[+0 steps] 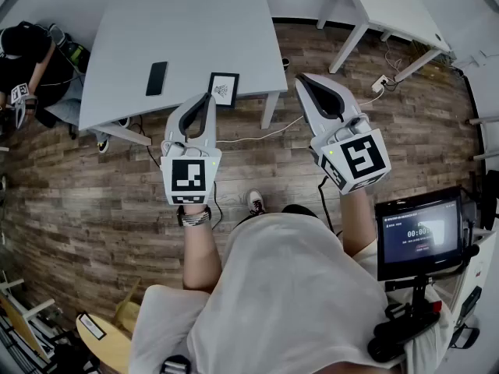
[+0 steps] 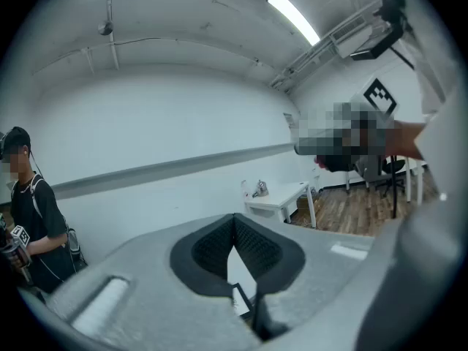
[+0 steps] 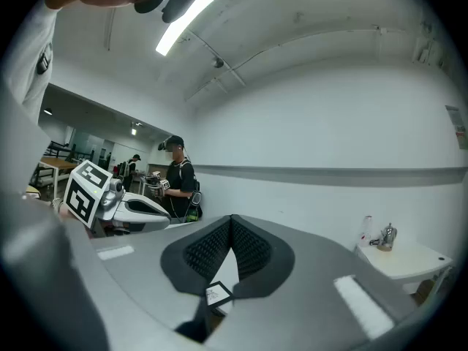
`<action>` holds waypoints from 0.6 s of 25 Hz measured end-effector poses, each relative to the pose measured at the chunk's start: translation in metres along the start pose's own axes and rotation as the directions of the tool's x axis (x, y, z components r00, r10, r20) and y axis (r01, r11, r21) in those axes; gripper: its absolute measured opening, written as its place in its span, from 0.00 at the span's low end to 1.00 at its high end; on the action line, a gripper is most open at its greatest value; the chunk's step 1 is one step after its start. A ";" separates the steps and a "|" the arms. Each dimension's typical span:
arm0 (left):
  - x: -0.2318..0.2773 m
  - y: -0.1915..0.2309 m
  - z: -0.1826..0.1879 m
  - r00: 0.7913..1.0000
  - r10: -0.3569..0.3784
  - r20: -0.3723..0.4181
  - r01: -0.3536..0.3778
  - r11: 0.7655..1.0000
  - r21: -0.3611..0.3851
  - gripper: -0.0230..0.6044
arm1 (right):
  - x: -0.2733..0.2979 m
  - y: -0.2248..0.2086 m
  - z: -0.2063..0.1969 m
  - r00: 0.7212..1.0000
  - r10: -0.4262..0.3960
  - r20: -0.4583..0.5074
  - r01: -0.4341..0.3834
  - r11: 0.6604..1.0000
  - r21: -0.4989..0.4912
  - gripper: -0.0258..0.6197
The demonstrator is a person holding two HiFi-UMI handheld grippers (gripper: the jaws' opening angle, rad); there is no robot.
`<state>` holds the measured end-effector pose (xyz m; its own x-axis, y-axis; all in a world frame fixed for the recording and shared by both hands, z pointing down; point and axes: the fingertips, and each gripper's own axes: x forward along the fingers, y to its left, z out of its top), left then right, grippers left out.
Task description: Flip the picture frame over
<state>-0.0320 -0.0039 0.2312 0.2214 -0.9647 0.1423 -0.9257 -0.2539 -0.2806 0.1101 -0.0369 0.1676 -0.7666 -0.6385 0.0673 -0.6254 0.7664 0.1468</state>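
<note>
A small black picture frame [image 1: 223,89] with a white mat lies picture side up near the front edge of the grey table [image 1: 125,45]. I hold my left gripper [image 1: 208,97] in the air in front of that edge, its tips touching just left of the frame, with nothing between them. My right gripper [image 1: 302,79] hangs off the table's right corner over the floor, its tips also together and empty. Through the gap below the closed tips, the frame [image 2: 240,298] shows in the left gripper view, and the frame [image 3: 217,293] shows in the right gripper view too.
A black phone [image 1: 157,78] lies on the grey table left of the frame. A white table [image 1: 390,6] stands at the back right with a power strip [image 1: 380,82] and cables on the wood floor. A person [image 1: 23,53] stands at the far left. A monitor [image 1: 417,236] is at my right.
</note>
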 end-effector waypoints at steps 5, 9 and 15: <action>-0.034 -0.044 0.024 0.999 -0.018 0.028 0.019 0.999 -0.035 0.04 | -0.048 0.017 0.008 0.999 0.018 0.031 -0.018 1.000 -0.002 0.04; -0.076 -0.091 0.049 0.997 -0.015 0.080 0.023 0.994 -0.105 0.04 | -0.108 0.035 0.015 0.996 0.051 0.067 -0.052 0.999 0.017 0.04; -0.113 -0.140 0.055 0.998 0.024 0.066 -0.016 0.992 -0.122 0.04 | -0.167 0.046 -0.009 0.997 0.074 0.035 -0.074 0.997 0.025 0.04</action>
<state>0.0892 0.1367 0.2022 0.2187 -0.9731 0.0726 -0.9596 -0.2280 -0.1648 0.2106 0.1039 0.1723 -0.8152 -0.5775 0.0430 -0.5700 0.8133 0.1164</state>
